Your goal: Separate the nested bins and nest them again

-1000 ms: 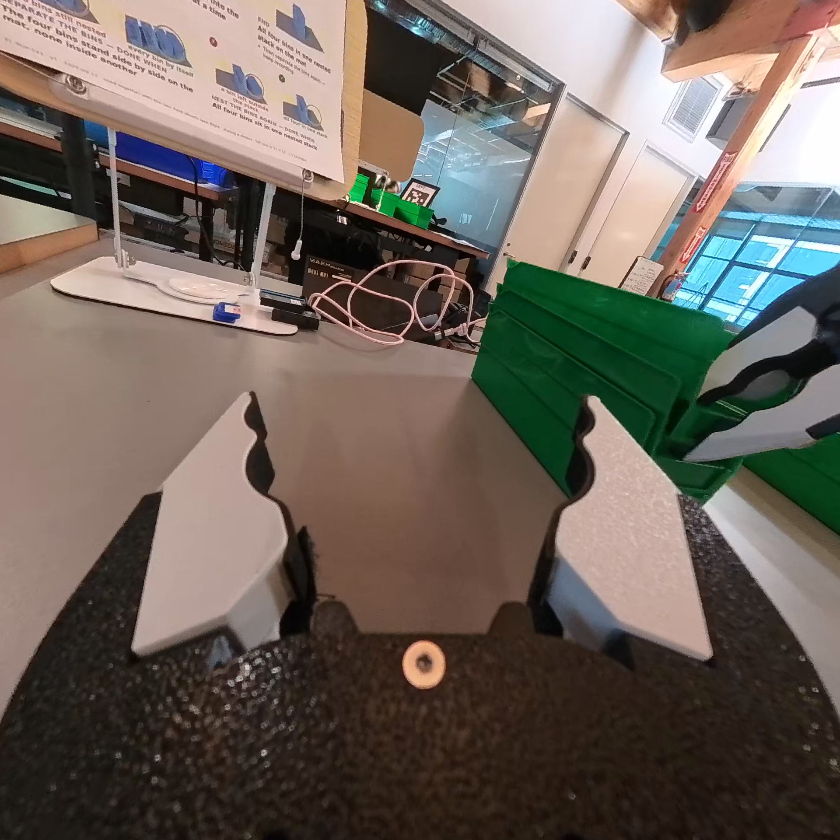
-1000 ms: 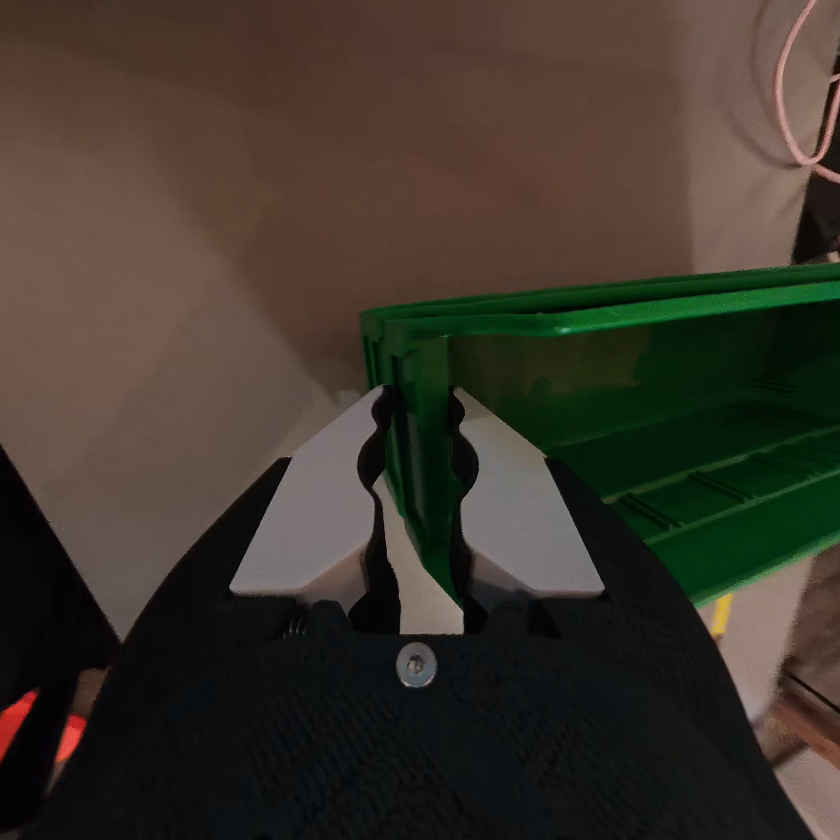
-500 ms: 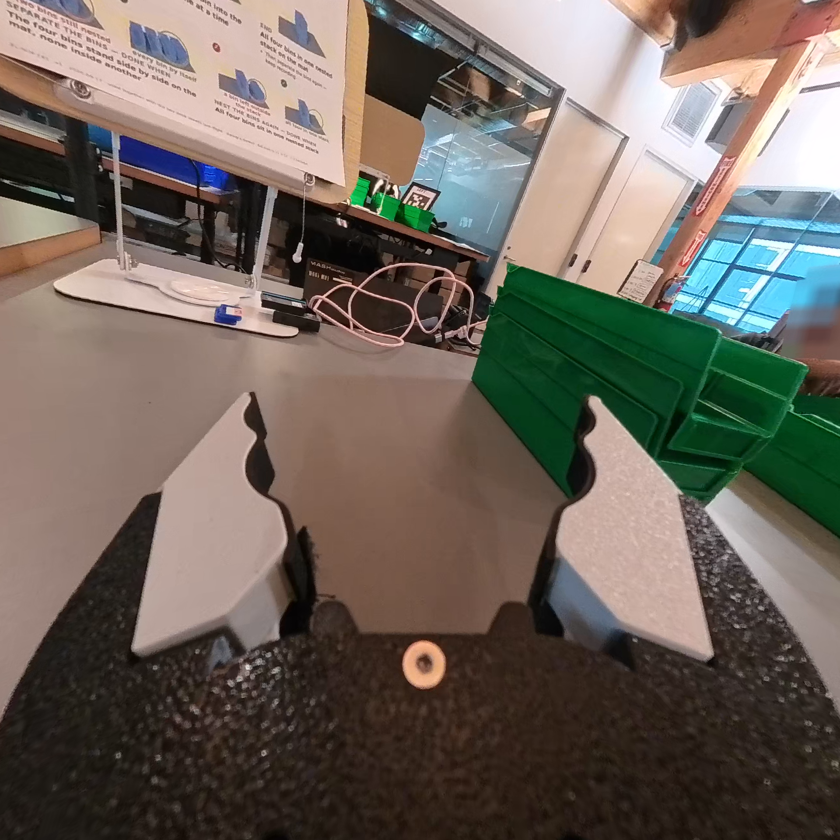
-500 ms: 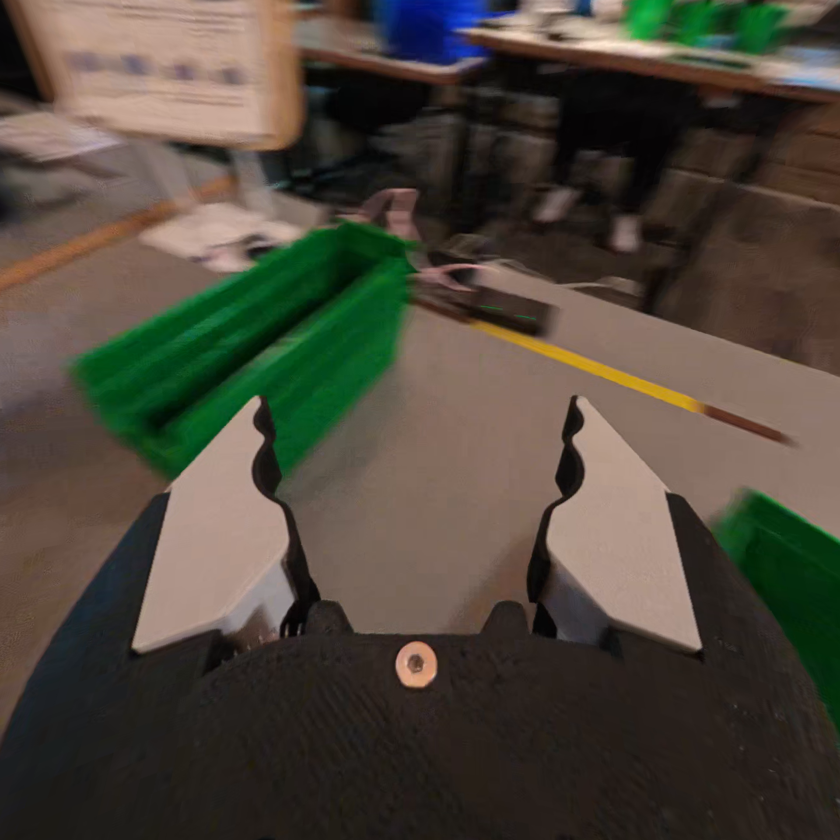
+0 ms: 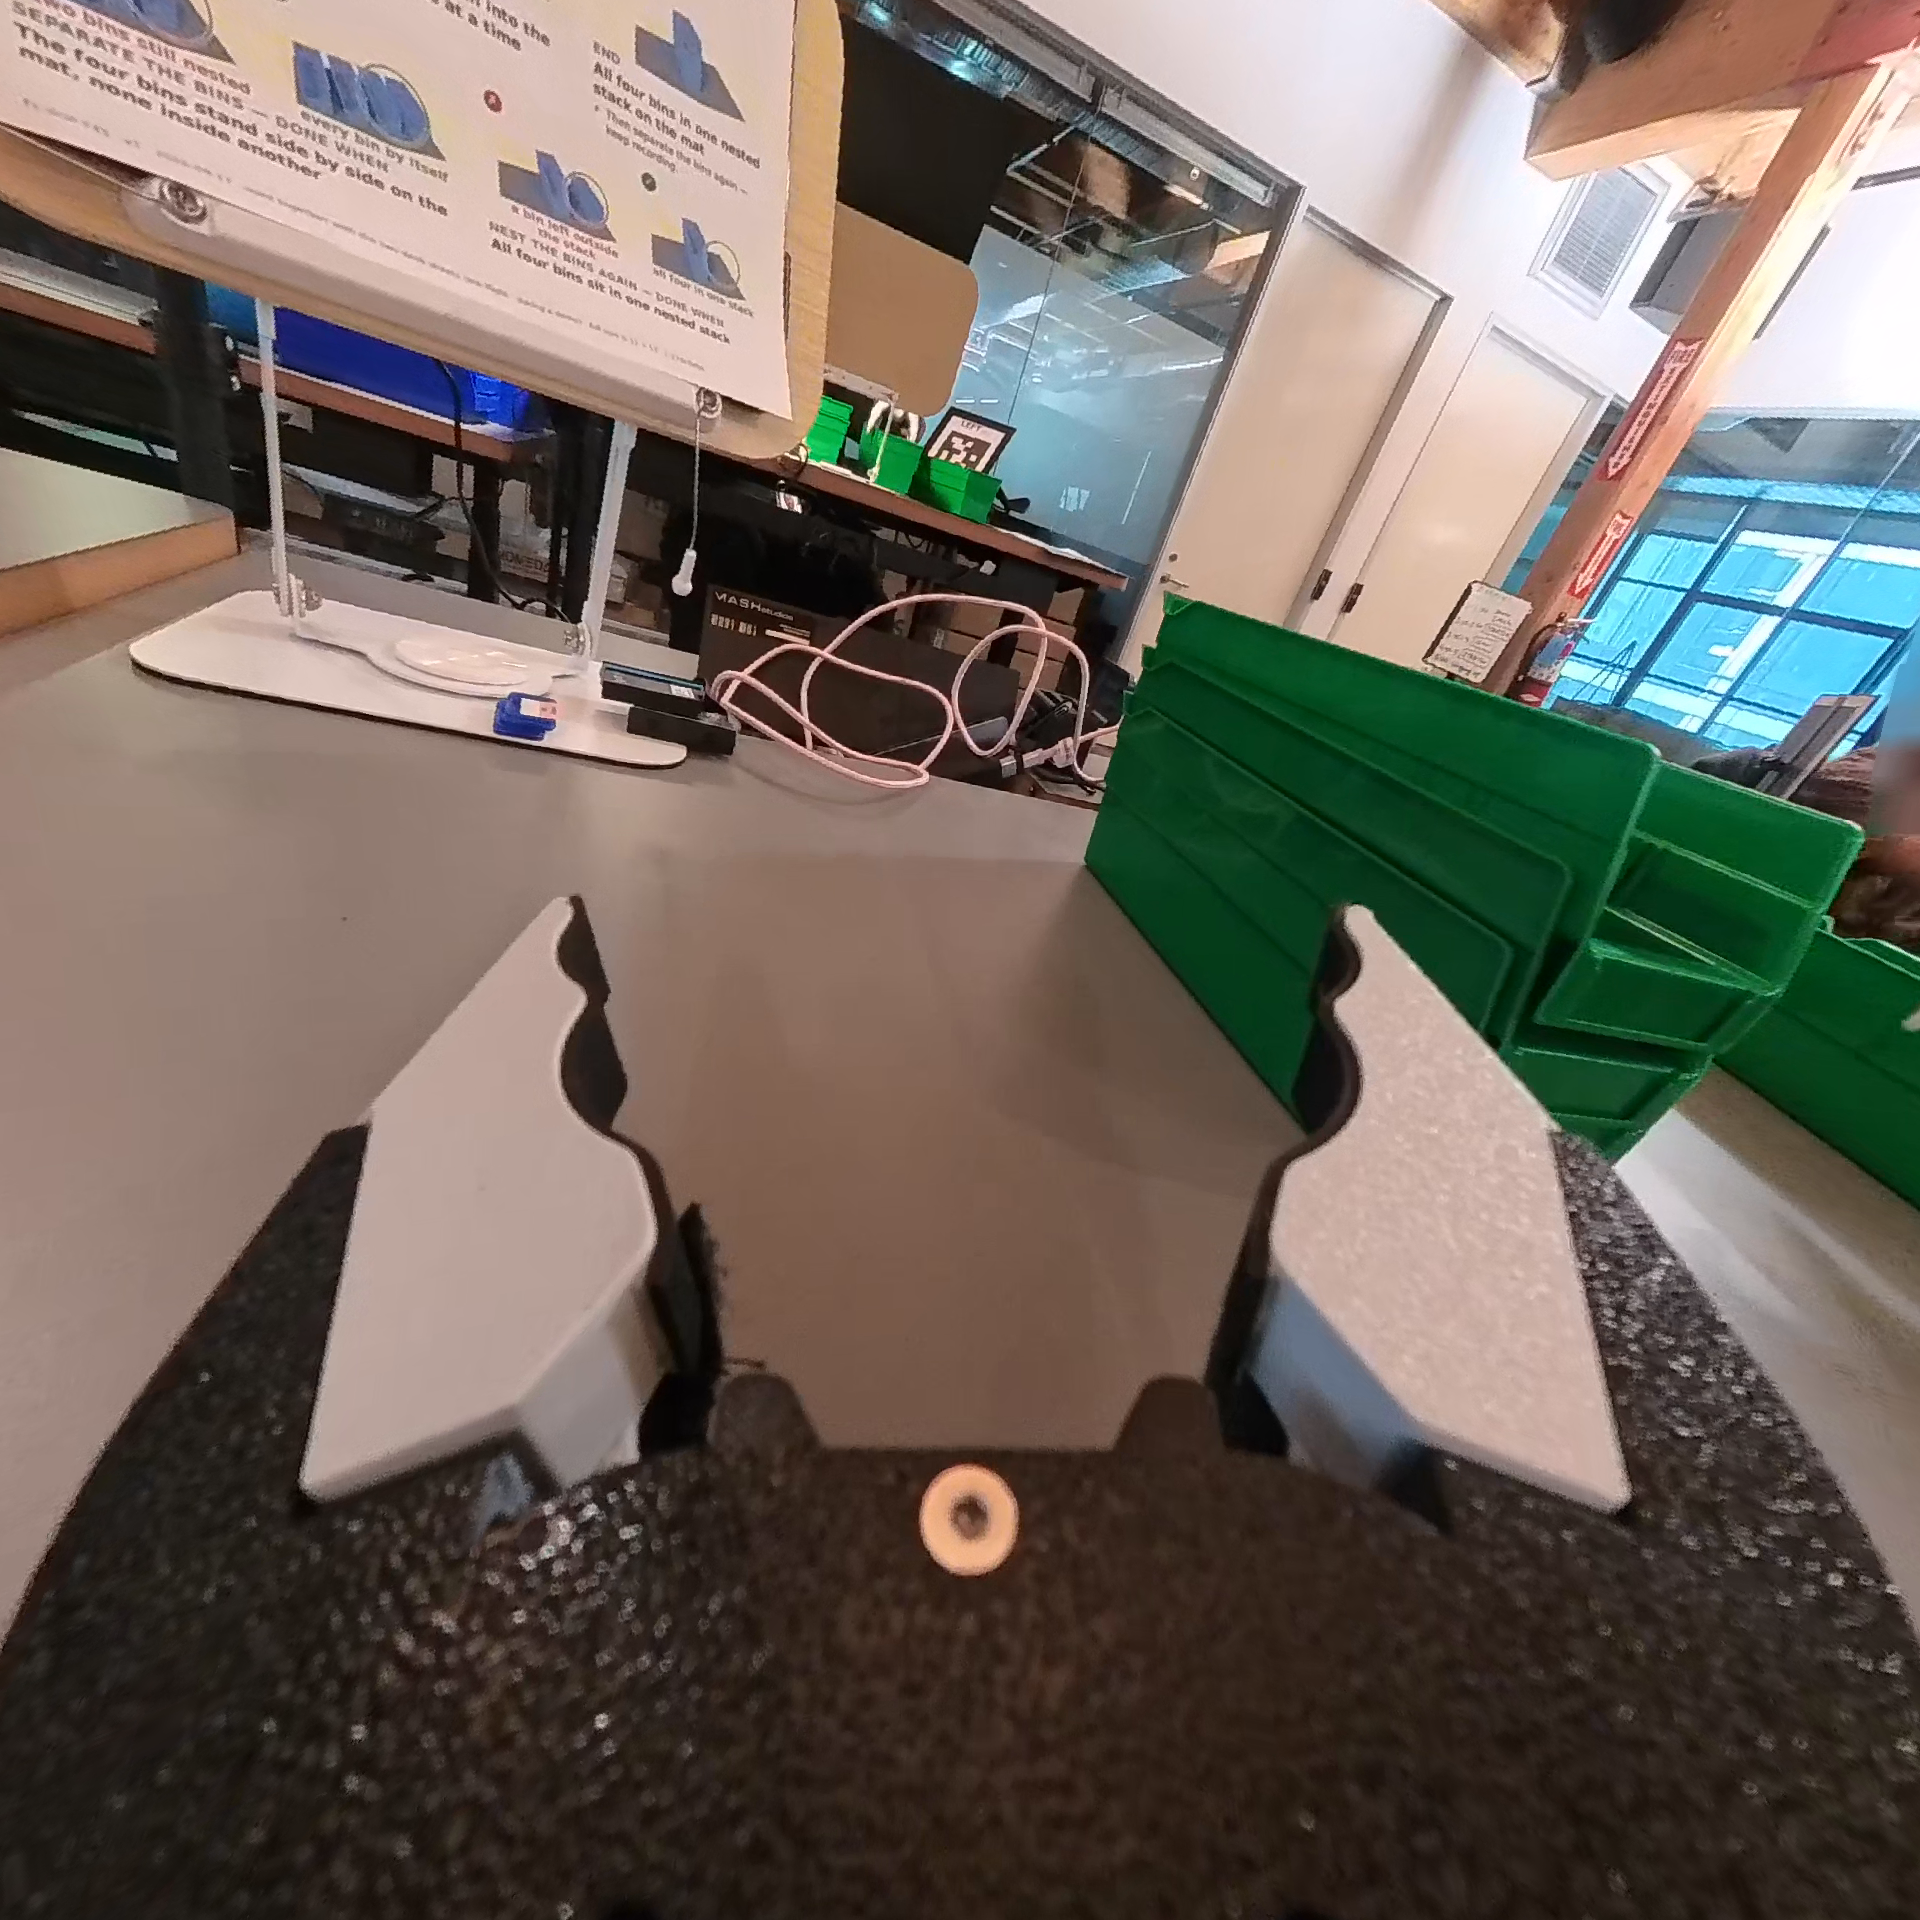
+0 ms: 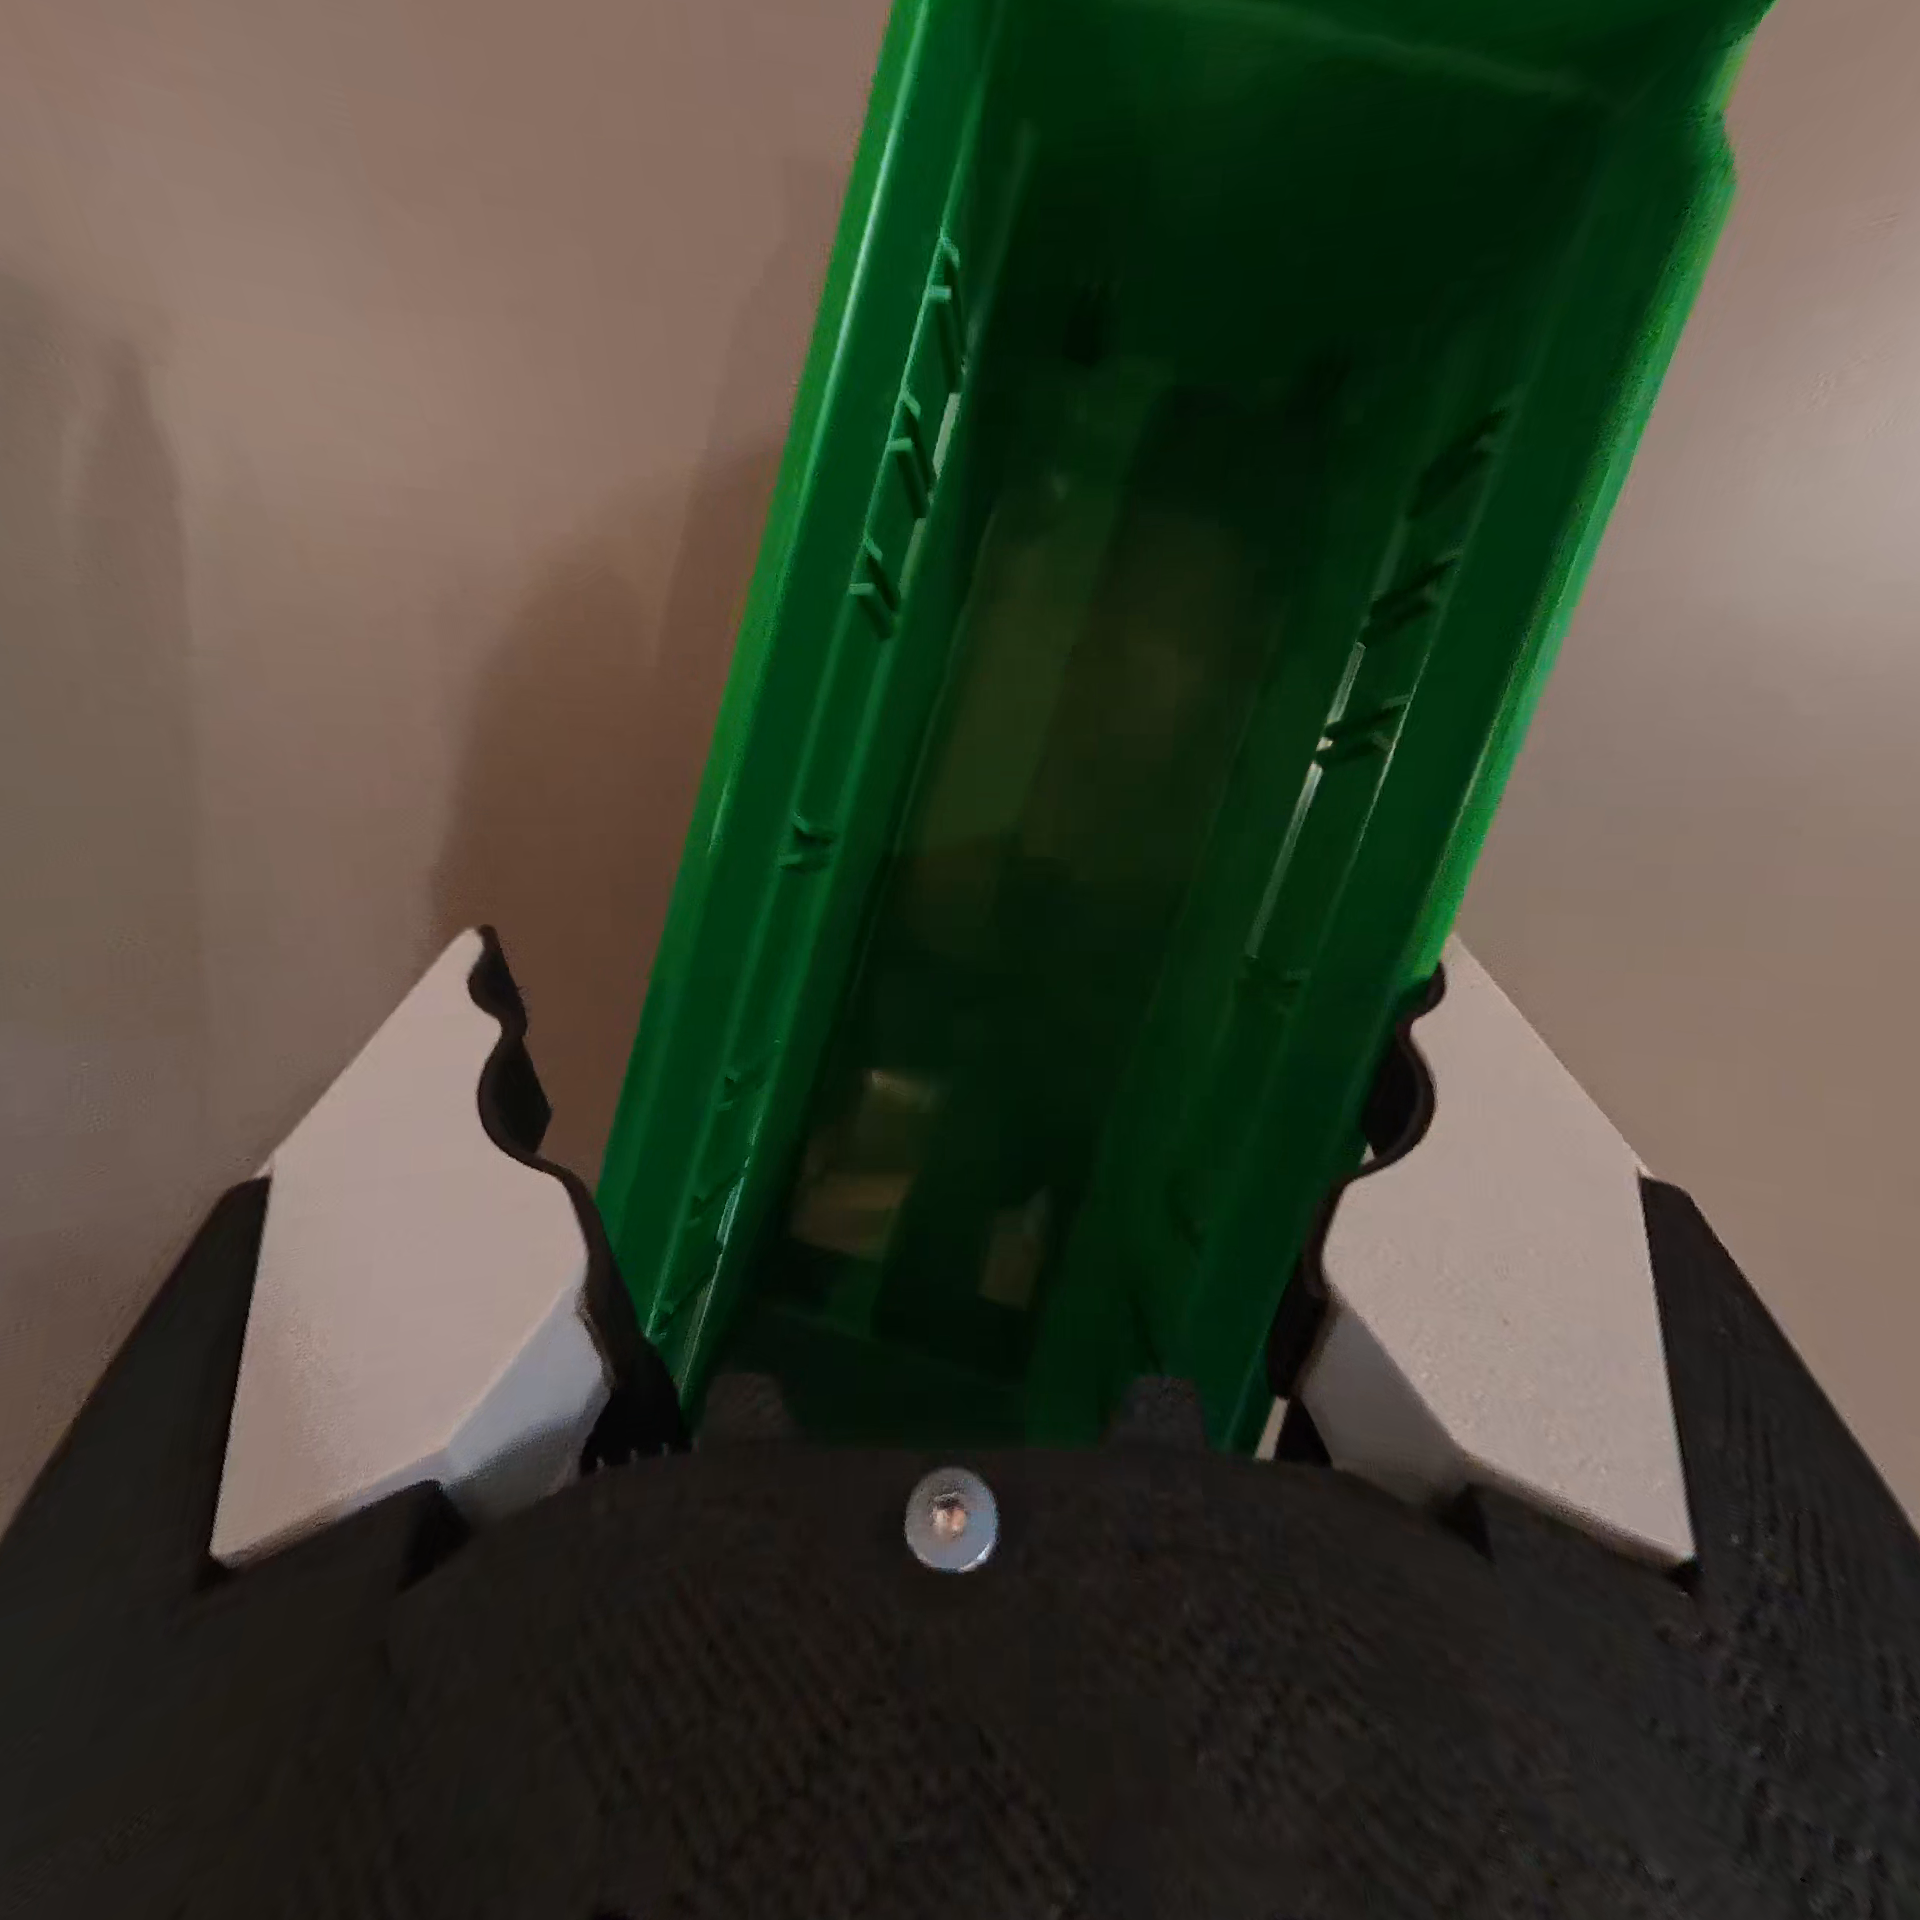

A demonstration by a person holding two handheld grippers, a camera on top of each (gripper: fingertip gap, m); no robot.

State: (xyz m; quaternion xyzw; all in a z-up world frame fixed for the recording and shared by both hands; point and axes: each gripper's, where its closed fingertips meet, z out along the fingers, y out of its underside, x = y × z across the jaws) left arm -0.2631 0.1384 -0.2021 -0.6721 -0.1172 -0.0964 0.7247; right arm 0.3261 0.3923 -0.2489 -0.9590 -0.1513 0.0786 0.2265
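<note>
In the left wrist view, a stack of nested green bins [image 5: 1351, 883] stands on the grey table [image 5: 312, 883], to the right of my left gripper [image 5: 956, 914]. That gripper is open and empty, low over the table. Another green bin [image 5: 1849, 1029] sits apart at the far right edge. In the right wrist view, my right gripper [image 6: 966, 940] is wide open and points down over the near end of a single green bin [image 6: 1091, 623]. The bin lies between the jaws; the right fingertip [image 6: 1455, 1039] sits at its right wall, the left finger stands apart from it.
A sign on a white stand [image 5: 312, 644] stands at the table's far left. Small black devices [image 5: 675, 727] and a pink cable [image 5: 894, 686] lie at the far edge. Other tables, doors and a wooden post are in the room beyond.
My right gripper let go of the wall of the nested stack, opened, swung away and now hangs over a single bin. It has left the left wrist view. My left gripper has not moved.
</note>
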